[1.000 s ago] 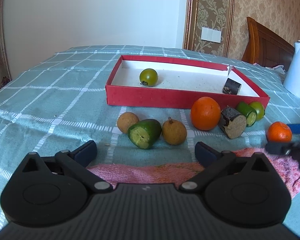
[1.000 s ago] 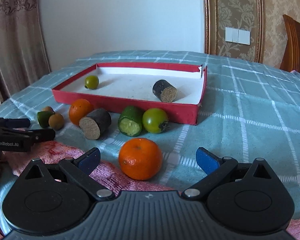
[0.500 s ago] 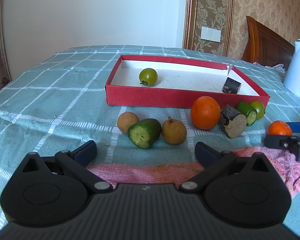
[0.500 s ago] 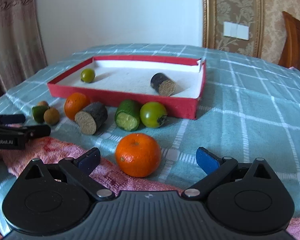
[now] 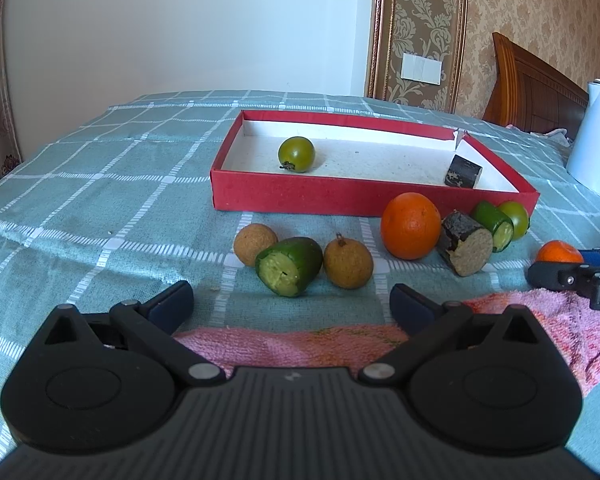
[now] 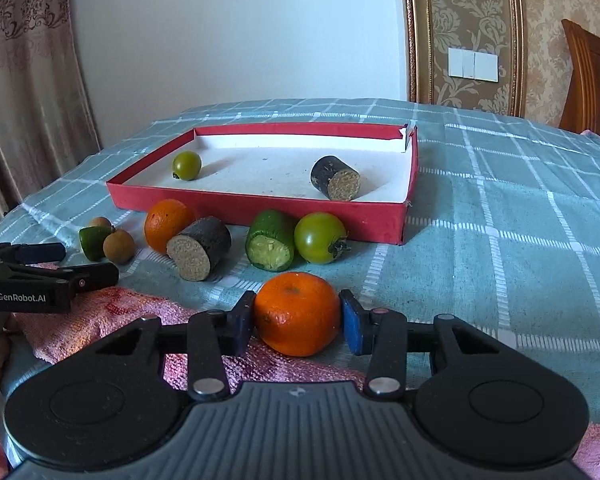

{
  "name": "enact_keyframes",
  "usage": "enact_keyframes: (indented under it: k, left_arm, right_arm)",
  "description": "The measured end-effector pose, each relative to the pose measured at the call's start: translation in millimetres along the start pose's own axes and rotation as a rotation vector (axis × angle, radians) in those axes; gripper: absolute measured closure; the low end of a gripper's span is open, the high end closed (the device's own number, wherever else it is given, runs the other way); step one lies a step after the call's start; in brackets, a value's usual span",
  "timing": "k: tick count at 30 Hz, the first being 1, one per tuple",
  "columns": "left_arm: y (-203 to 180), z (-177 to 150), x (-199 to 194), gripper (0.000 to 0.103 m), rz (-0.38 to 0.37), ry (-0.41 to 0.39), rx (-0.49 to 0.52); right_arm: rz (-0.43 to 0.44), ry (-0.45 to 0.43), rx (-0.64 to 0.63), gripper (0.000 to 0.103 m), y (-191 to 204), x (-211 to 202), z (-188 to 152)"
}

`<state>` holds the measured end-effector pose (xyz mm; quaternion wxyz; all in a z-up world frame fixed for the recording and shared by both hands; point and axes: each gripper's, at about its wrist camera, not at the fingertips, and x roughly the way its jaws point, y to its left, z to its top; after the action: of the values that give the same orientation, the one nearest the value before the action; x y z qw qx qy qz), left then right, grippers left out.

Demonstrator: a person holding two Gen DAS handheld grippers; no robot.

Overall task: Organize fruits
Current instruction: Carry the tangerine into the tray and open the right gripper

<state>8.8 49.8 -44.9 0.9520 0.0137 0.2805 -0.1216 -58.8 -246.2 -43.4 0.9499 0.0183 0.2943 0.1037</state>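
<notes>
The right gripper (image 6: 298, 320) is closing its jaws on the mandarin (image 6: 297, 313), and both pads touch it, over the pink towel (image 6: 100, 320). The red box (image 6: 260, 210) is farther ahead. The left gripper (image 5: 290, 300) is released, with the cut green fruit (image 5: 289, 266) just ahead.

One text can be read: "GenRobot.AI" is printed in white on the black side of the left gripper (image 6: 90, 266), seen at the left edge of the right wrist view.
</notes>
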Motion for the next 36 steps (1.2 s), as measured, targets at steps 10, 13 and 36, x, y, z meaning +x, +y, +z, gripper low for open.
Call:
enact_keyframes:
  k: [10,13,36]
  left_arm:
    - [1.3,-0.4,0.4,0.000,-0.004,-0.002,-0.003]
    - [0.6,-0.3,0.7,0.000,-0.002,0.000,0.001]
    - [0.3,0.3,1.1,0.000,0.000,0.000,0.003]
  right_arm:
    - [-0.014,0.010,0.004,0.059,1.7,1.9,3.0]
    - [-0.020,0.000,0.005,0.059,1.6,0.1,6.2]
    - [-0.126,-0.097,-0.070,0.059,-9.4,36.2,88.7]
